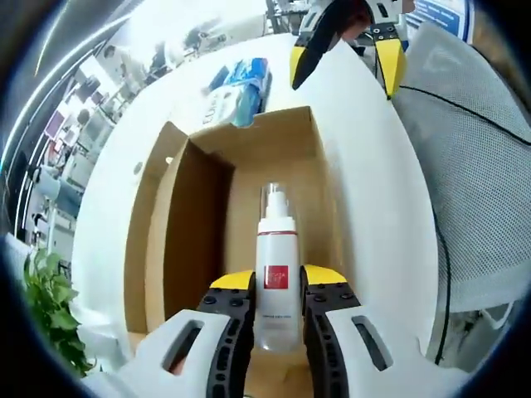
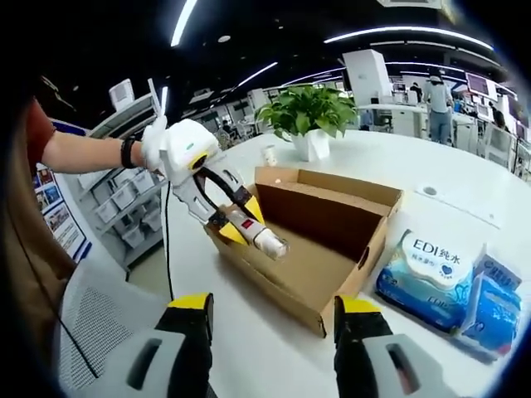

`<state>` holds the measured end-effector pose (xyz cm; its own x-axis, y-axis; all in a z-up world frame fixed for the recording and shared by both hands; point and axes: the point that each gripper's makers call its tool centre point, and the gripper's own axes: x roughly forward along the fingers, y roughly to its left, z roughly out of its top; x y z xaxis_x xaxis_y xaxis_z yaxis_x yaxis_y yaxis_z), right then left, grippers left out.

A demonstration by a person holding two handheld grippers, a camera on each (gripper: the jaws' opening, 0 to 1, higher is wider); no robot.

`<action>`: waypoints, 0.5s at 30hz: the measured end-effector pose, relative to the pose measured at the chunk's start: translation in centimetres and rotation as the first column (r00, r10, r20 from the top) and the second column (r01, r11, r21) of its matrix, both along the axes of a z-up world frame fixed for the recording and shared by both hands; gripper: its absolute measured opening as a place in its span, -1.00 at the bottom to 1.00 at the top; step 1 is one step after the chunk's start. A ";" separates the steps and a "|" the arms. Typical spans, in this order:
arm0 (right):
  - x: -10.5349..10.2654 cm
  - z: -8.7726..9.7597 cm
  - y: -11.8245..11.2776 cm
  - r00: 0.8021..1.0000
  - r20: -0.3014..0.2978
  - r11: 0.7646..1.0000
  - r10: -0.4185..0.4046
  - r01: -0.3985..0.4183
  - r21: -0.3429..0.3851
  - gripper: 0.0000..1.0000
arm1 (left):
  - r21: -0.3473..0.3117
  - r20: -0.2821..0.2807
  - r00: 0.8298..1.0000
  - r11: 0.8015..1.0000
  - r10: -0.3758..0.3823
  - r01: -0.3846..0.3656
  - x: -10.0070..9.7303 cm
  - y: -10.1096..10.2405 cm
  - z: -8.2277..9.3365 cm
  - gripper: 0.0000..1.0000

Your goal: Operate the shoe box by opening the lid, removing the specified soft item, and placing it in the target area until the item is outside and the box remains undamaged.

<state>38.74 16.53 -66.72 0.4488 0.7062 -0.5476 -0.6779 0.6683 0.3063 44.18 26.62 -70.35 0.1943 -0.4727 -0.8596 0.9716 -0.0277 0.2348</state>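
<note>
An open brown cardboard shoe box (image 1: 282, 149) (image 2: 332, 240) lies on the white table. My left gripper (image 1: 276, 286) is shut on a white pump bottle (image 1: 275, 274) with a red label and clear cap, held over the box's near end. The right gripper view has that bottle (image 2: 257, 232) tilted over the box's left end, clamped by the left gripper (image 2: 236, 220). My right gripper (image 2: 272, 308) is open, hovering in front of the box's near wall; its yellow-tipped fingers (image 1: 390, 62) appear beyond the box in the left gripper view.
Blue and white tissue packs (image 2: 436, 269) (image 1: 241, 91) lie on the table beside the box. A potted plant (image 2: 311, 112) stands behind it. A mesh chair back (image 1: 481, 166) is at the table's edge. A person's arm (image 2: 83, 149) holds the left gripper.
</note>
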 end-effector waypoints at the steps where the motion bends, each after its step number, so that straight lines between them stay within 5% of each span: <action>1: 0.3 0.0 0.4 1.000 -0.009 1.000 0.003 -0.003 0.008 0.13 | -0.003 0.002 1.000 1.000 -0.004 0.004 0.1 -0.1 0.0 -0.61; 15: 1.9 -0.8 2.3 0.996 -0.091 0.995 -0.011 0.019 0.095 0.13 | -0.058 0.065 0.995 0.995 -0.077 0.081 -0.8 -3.4 2.7 -0.61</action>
<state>40.69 18.80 -67.51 0.4113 0.7507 -0.5169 -0.6345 0.6430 0.4289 43.42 23.23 -67.64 0.2065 -0.5391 -0.8166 0.9504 -0.0879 0.2984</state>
